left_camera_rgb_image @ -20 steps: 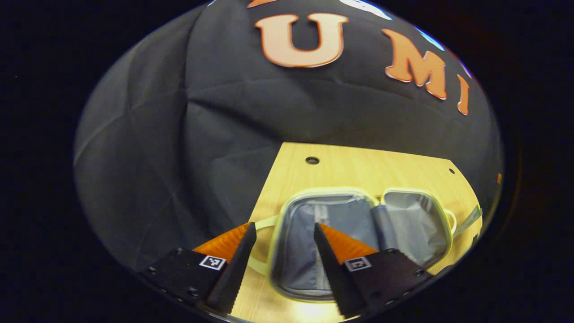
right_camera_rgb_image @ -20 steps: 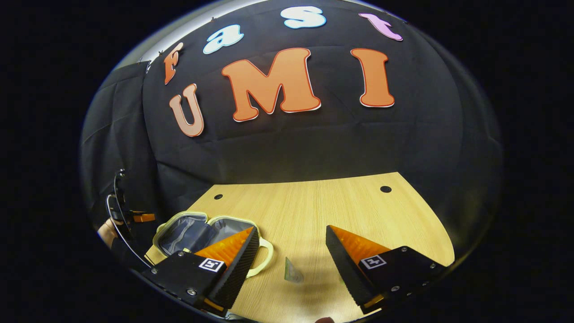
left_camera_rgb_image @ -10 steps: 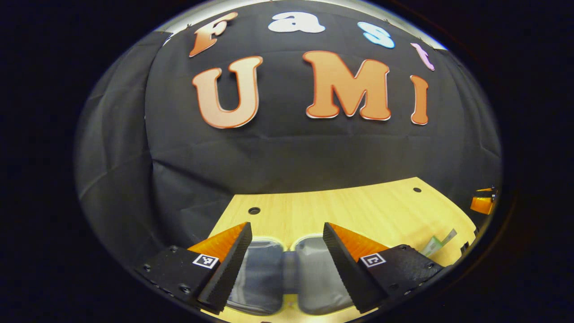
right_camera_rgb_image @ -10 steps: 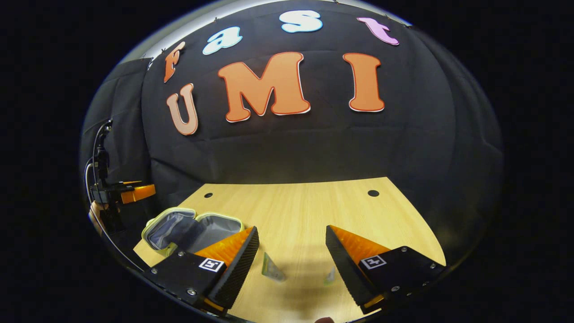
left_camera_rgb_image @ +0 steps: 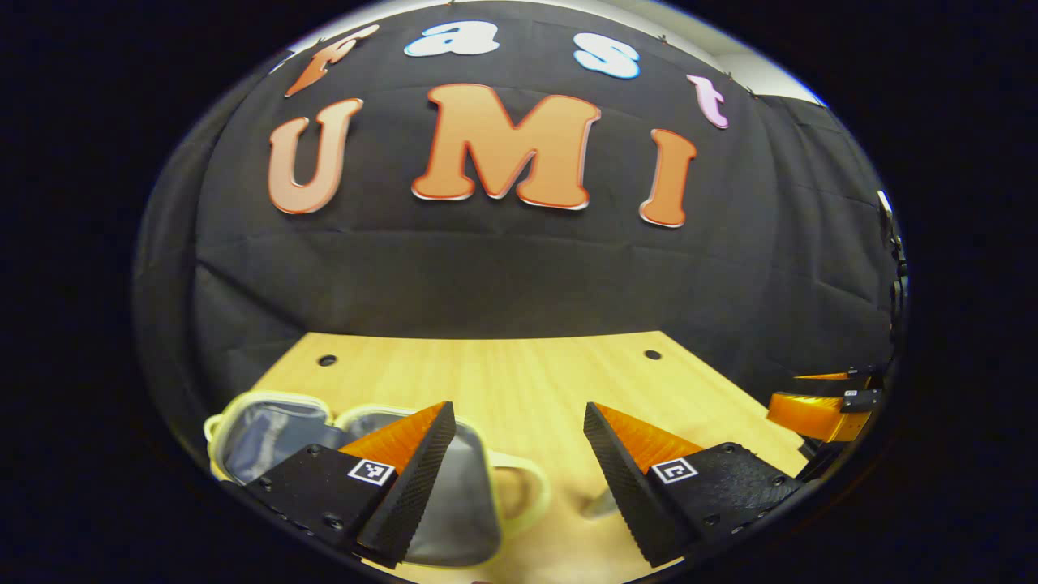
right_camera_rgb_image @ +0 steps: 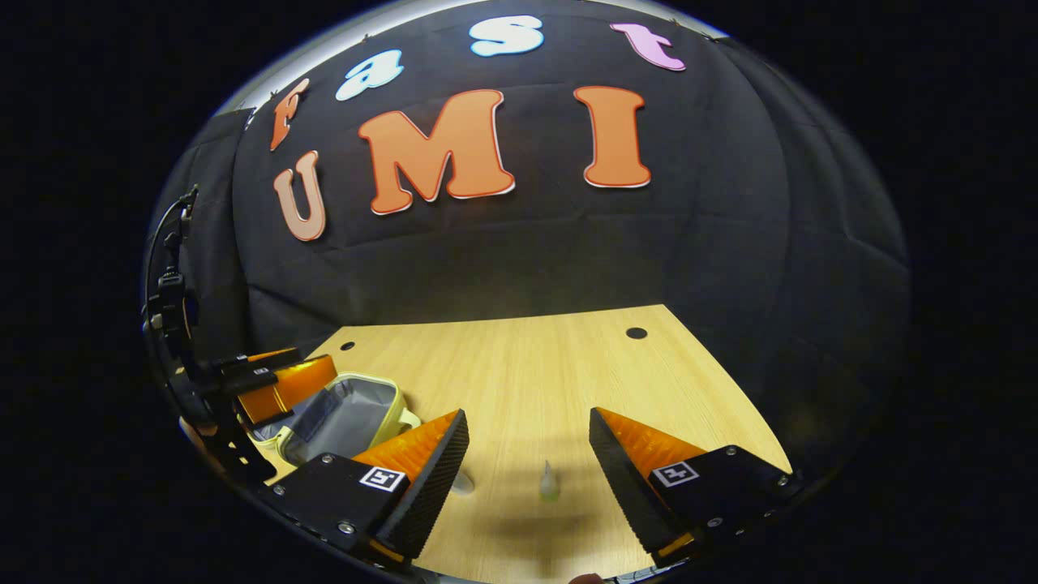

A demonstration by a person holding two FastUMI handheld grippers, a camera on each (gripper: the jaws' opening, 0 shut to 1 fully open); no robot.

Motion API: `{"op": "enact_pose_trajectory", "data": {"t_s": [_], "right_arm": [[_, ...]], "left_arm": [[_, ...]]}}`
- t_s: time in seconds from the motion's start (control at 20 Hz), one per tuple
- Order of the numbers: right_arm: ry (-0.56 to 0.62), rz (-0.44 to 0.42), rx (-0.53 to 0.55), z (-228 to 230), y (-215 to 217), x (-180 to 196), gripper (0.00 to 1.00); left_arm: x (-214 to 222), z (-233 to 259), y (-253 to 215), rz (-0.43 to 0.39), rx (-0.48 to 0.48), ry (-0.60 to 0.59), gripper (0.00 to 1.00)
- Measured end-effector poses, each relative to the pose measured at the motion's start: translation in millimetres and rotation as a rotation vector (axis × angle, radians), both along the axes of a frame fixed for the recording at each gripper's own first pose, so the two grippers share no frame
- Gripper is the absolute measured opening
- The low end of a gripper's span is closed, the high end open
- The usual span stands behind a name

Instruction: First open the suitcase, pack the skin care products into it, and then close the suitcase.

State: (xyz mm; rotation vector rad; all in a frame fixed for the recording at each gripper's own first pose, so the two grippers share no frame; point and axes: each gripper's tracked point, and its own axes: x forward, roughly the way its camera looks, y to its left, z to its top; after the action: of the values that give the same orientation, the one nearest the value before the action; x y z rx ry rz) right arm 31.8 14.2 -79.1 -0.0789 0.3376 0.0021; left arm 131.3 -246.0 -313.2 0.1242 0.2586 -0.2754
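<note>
The small suitcase [left_camera_rgb_image: 263, 430] lies open on the wooden table [left_camera_rgb_image: 503, 381], pale yellow rim and grey lining up, with nothing seen inside. Its handle [left_camera_rgb_image: 523, 487] points right. My left gripper [left_camera_rgb_image: 519, 474] hovers open over the suitcase's right half and handle. A blurred skin care item [left_camera_rgb_image: 604, 504] lies by its right finger. In the right gripper view, the suitcase [right_camera_rgb_image: 349, 418] sits at lower left with the left gripper [right_camera_rgb_image: 280, 381] above it. My right gripper [right_camera_rgb_image: 527, 478] is open, and a small pale tube [right_camera_rgb_image: 549, 483] lies on the table between its fingers. Another item [right_camera_rgb_image: 464, 483] peeks beside the left finger.
The table [right_camera_rgb_image: 527, 365] has small round holes near its far corners [right_camera_rgb_image: 636, 332] and ends at the black cloth wall. In the left gripper view the right gripper [left_camera_rgb_image: 815, 405] shows at the far right edge. Bare wood stretches behind the items.
The left gripper has swung right, so the suitcase slid to the view's lower left. The right gripper has shifted; the pale tube now lies centred between its fingers. Both stay open.
</note>
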Motion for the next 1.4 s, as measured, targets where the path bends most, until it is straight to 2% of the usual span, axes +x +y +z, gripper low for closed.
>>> {"op": "enact_pose_trajectory", "data": {"t_s": [0.1,0.3,0.4,0.55,0.7,0.85,1.0,1.05,1.1,1.15,1.2,1.4], "right_arm": [[0.016,-0.034,0.011,-8,-13,-6,0.95],[0.032,-0.101,0.023,-14,-41,-19,0.95],[0.039,-0.138,0.008,-14,-58,-25,0.95],[0.054,-0.192,-0.014,-17,-80,-34,0.95],[0.079,-0.225,-0.033,-27,-92,-42,0.95],[0.117,-0.238,-0.022,-40,-91,-42,0.95],[0.135,-0.233,-0.017,-50,-83,-45,0.95],[0.134,-0.228,-0.029,-51,-81,-43,0.96],[0.132,-0.22,-0.039,-51,-78,-43,0.95],[0.128,-0.211,-0.046,-50,-75,-42,0.95],[0.119,-0.197,-0.049,-50,-70,-40,0.96],[0.135,-0.115,-0.028,-69,-46,-31,0.96]], "left_arm": [[-3,-22,-34,-0.053,-0.004,0.015,0.99],[0,-84,-68,-0.097,0.083,0.072,0.99],[1,-114,-72,-0.096,0.125,0.092,0.99],[-2,-159,-78,-0.096,0.127,0.16,0.99],[8,-180,-74,-0.061,0.186,0.13,0.98],[8,-195,-74,-0.067,0.241,0.131,0.62],[12,-195,-80,-0.087,0.257,0.093,0.34],[9,-193,-78,-0.08,0.256,0.086,0.34],[9,-194,-77,-0.077,0.246,0.108,0.28],[8,-196,-79,-0.08,0.213,0.137,0.28],[7,-195,-83,-0.081,0.171,0.168,0.23],[3,-163,-71,-0.074,0.144,0.175,0.23]]}}
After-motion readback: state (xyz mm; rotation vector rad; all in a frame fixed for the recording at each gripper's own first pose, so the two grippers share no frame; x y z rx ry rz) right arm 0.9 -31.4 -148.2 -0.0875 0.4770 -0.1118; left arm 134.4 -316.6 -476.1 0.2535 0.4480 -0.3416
